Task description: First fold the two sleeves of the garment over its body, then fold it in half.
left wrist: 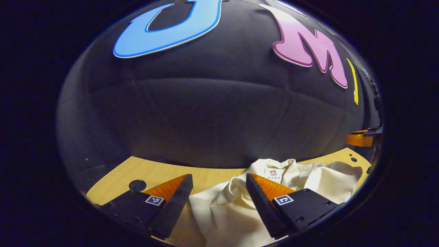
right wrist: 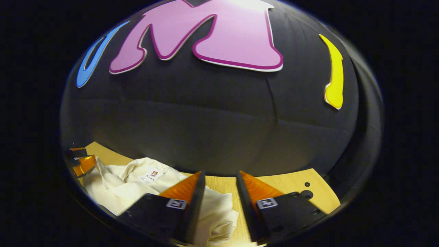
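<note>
Left gripper view: garment (left wrist: 236, 209) — cream woven cloth, rumpled, label at collar — heaped on pale wood-grain surface (left wrist: 157, 173); left tongs (left wrist: 217, 181) spread above it; right tongs (right wrist: 221, 178) likewise parted, grasping nothing

On my left gripper (left wrist: 217, 178) I see two wedge-shaped fingers, each tapering to a point, the inner edge of one toothed. Each sits on a flat mounting block carrying a small square marker and a few screws. My right gripper (right wrist: 221, 175) has the same build: pointed wedge fingers, square markers, screw holes in the blocks.
</note>
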